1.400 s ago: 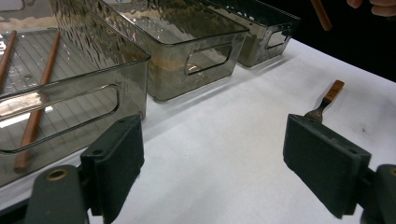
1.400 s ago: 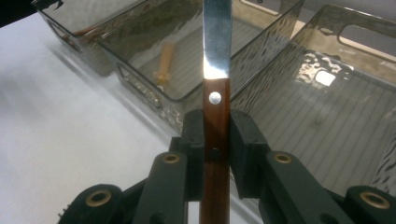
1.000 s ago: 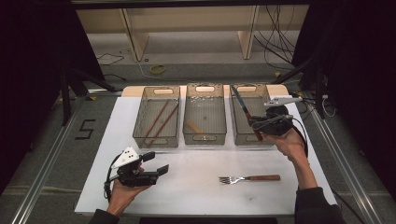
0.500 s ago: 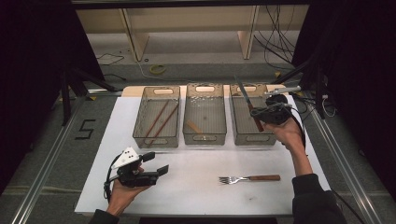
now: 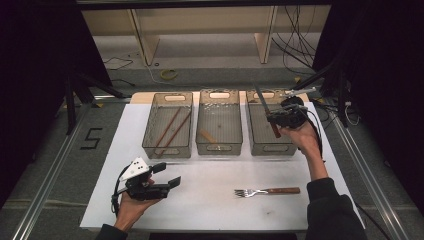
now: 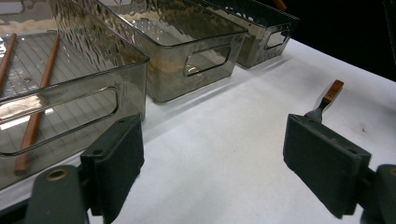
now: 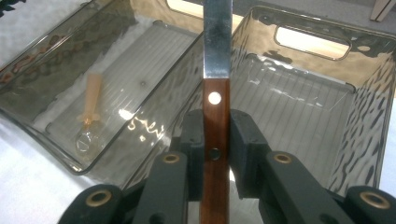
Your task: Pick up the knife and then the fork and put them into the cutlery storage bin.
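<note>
A knife [image 5: 262, 102] with a brown wooden handle and steel blade is clamped in my right gripper [image 5: 277, 120], held tilted above the right clear bin [image 5: 270, 148]. In the right gripper view the pads are shut on the knife [image 7: 215, 116] at its handle, with the blade pointing away over that bin [image 7: 303, 107]. My left gripper [image 5: 167, 175] rests open near the front left of the white table. A wooden-handled fork [image 5: 267, 191] lies at the front right. In the left gripper view my left gripper [image 6: 224, 163] is wide open and the fork [image 6: 329, 93] lies beyond its right jaw.
Three smoky clear bins stand in a row at the back. The left bin [image 5: 167, 150] holds two brown chopsticks [image 5: 170, 131]. A small wooden-handled spoon [image 7: 88, 116] lies in the middle bin [image 5: 219, 147]. Metal rails run along both sides of the table.
My right gripper has carried the knife slightly farther back and left, over the right bin. The left gripper and the fork have not moved.
</note>
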Demonstrator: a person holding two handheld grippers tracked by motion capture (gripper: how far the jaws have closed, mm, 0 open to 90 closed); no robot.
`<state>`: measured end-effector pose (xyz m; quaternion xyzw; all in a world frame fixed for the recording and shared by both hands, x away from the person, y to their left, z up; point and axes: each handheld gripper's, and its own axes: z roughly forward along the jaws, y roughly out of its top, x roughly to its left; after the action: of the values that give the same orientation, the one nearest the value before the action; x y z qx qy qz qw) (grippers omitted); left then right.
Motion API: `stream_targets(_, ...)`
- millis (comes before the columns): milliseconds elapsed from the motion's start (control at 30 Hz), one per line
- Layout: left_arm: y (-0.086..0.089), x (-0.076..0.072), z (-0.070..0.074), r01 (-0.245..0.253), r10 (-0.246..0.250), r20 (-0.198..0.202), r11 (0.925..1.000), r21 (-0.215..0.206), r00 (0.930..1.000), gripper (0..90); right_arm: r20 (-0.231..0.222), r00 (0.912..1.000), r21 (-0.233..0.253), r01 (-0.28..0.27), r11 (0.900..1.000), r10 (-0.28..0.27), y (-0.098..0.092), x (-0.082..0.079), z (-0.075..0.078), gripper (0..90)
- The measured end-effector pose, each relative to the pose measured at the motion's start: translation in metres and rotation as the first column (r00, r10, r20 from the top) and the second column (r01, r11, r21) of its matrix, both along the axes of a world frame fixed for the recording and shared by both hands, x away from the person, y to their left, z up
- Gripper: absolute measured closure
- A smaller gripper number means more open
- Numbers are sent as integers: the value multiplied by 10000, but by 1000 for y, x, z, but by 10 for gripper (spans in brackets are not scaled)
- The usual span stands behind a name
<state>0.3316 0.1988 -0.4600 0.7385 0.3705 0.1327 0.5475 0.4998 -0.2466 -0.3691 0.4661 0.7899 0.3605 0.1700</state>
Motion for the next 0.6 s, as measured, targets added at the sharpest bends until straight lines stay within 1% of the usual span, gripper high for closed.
stream_targets(233, 0, 0, 0, 6, -6, 0, 10000, 2, 10000, 197, -175, 9998, -52, 119, 9999, -120, 3, 6, -2, 776)
stream_targets(467, 0, 0, 0, 11, -11, 2, 10000, -4, 10000, 197, -597, 9973, -78, 414, 9991, -418, 2, 13, -10, 776)
stream_targets(600, 0, 0, 0, 14, -14, -12, 10000, 0, 10000, 197, -733, 9958, -123, 543, 9984, -551, 2, 16, -13, 776)
